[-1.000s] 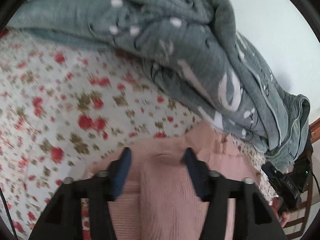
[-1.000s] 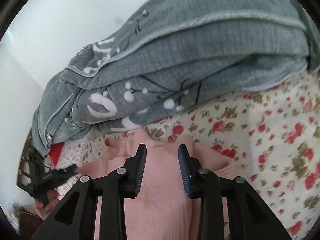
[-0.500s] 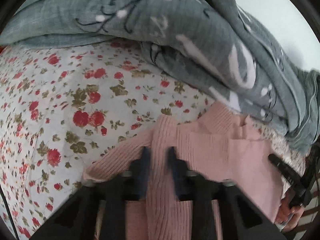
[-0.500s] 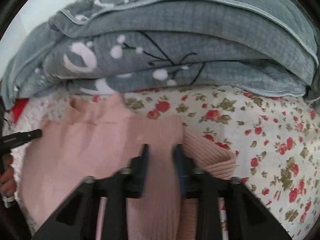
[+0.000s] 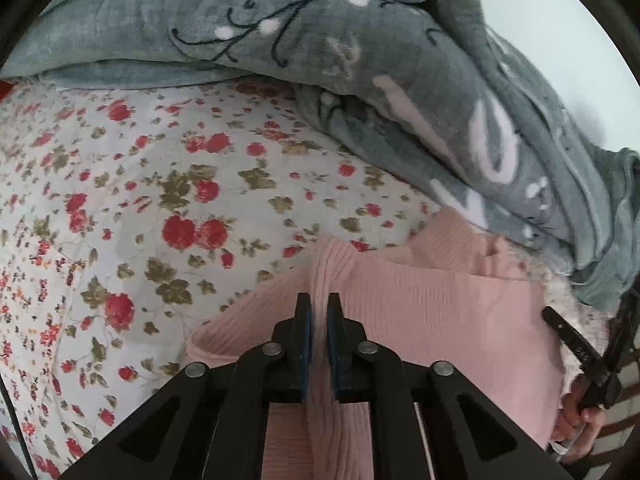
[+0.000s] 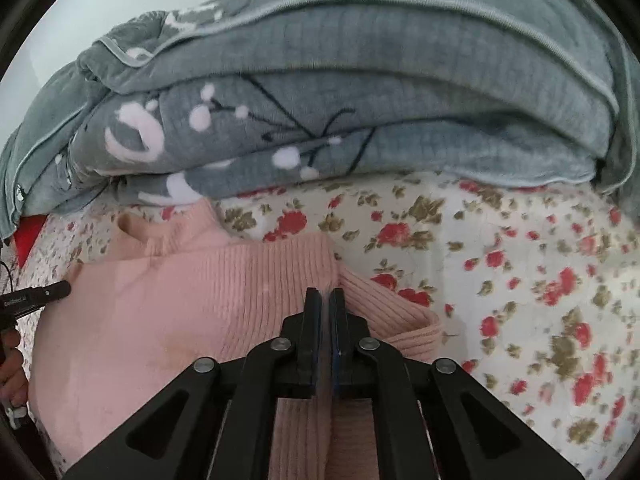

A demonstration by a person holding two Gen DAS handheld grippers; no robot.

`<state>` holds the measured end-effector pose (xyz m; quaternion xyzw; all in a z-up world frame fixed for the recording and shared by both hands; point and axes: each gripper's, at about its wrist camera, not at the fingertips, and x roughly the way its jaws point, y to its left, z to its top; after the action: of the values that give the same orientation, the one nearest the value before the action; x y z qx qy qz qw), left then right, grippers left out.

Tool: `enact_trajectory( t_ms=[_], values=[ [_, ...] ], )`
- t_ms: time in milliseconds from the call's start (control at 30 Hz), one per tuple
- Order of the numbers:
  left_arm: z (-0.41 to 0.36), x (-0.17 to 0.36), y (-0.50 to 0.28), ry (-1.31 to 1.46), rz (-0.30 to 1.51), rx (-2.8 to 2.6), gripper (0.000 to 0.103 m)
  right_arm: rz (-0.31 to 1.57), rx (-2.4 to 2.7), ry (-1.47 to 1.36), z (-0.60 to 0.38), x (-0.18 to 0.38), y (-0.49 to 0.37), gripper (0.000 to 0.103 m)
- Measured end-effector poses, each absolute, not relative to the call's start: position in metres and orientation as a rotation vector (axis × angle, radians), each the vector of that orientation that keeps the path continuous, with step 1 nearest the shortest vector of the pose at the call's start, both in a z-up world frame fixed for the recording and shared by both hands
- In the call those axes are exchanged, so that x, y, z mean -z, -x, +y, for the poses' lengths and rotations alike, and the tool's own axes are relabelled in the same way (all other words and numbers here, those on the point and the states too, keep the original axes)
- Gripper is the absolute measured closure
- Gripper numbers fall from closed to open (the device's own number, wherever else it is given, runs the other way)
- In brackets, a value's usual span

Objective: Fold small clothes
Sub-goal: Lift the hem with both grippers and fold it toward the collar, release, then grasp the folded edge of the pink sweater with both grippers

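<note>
A: Where's the sweater [image 5: 440, 312]?
B: On the flowered bed [image 5: 160, 184], near a grey blanket [image 5: 400, 80].
A: The grippers?
B: Left gripper [image 5: 318, 312] and right gripper [image 6: 325, 306] each pinch a knit ridge.

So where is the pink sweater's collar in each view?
Left wrist: the collar is right of centre, above the left gripper, touching the grey blanket.
Right wrist: the collar is left of centre, up-left of the right gripper.
Shared landmark: the blanket lies just behind the collar in both views.
</note>
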<state>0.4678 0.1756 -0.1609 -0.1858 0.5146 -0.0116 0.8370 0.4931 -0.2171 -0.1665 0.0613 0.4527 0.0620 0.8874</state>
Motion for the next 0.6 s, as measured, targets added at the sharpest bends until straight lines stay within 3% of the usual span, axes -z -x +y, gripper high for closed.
enact_trajectory(
  t_ms=[33, 100, 133, 167, 200, 400, 600],
  values=[
    [0.176, 0.155, -0.465, 0.379, 1.095, 0.014, 0.088, 0.940, -0.124, -0.128, -0.219, 0.162, -0.490, 0.087],
    [0.179, 0.143, -0.455, 0.342, 1.069, -0.014, 0.072, 0.926, -0.136, -0.152, -0.223, 0.148, -0.479, 0.058],
    [0.181, 0.137, -0.450, 0.328, 1.050, -0.018, 0.057, 0.918, -0.145, -0.162, -0.225, 0.142, -0.472, 0.050],
    [0.183, 0.128, -0.441, 0.316, 1.023, -0.021, 0.043, 0.902, -0.145, -0.168, -0.227, 0.134, -0.463, 0.043],
    [0.185, 0.122, -0.434, 0.313, 1.003, -0.021, 0.039, 0.885, -0.141, -0.167, -0.230, 0.129, -0.455, 0.043],
    [0.200, 0.111, -0.383, 0.409, 0.967, 0.039, 0.032, 0.885, -0.129, -0.209, -0.256, 0.121, -0.405, 0.033],
    [0.201, 0.146, -0.357, 0.529, 1.018, 0.132, 0.031, 0.965, -0.165, -0.305, -0.269, 0.152, -0.369, 0.033]
  ],
)
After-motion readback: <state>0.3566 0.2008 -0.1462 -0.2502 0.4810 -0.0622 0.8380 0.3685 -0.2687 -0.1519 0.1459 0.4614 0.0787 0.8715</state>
